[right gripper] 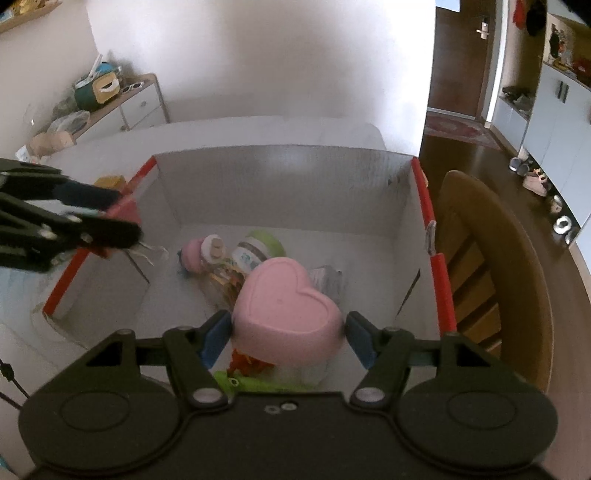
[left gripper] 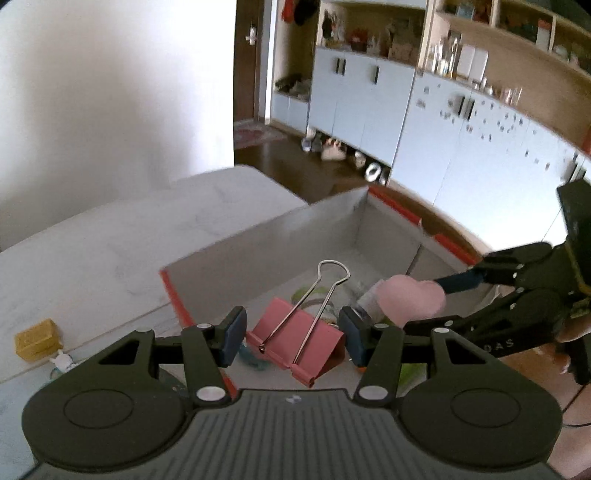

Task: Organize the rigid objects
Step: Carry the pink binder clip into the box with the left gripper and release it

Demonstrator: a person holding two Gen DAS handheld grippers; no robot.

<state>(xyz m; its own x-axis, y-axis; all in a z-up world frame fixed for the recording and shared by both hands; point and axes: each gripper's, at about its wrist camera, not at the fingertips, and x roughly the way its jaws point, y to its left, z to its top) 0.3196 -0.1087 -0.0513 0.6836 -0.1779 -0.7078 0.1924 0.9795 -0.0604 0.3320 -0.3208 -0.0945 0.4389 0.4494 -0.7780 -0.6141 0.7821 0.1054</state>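
A pink binder clip (left gripper: 295, 341) sat clamped in the left gripper (left gripper: 292, 338) over the box's (left gripper: 258, 236) left edge; the right gripper (right gripper: 288, 334) gripped a pink heart-shaped box (right gripper: 286, 306) above the clutter inside.

A white marbled table (left gripper: 110, 251) stands against a plain white wall (left gripper: 110, 92). Past it, dark wooden floor (left gripper: 295, 162) runs to a brown door (right gripper: 469, 55), with a patterned rug (right gripper: 458, 129) before it. Pale blue cupboards (left gripper: 369, 103) line one side, open wooden shelves (left gripper: 480, 29) above them crowded with small items (too blurred to name), and shoes (left gripper: 332, 149) sit underneath. A wooden chair (right gripper: 480, 258) stands just beside the table. A low white drawer unit (right gripper: 140, 107) in the corner carries clutter.
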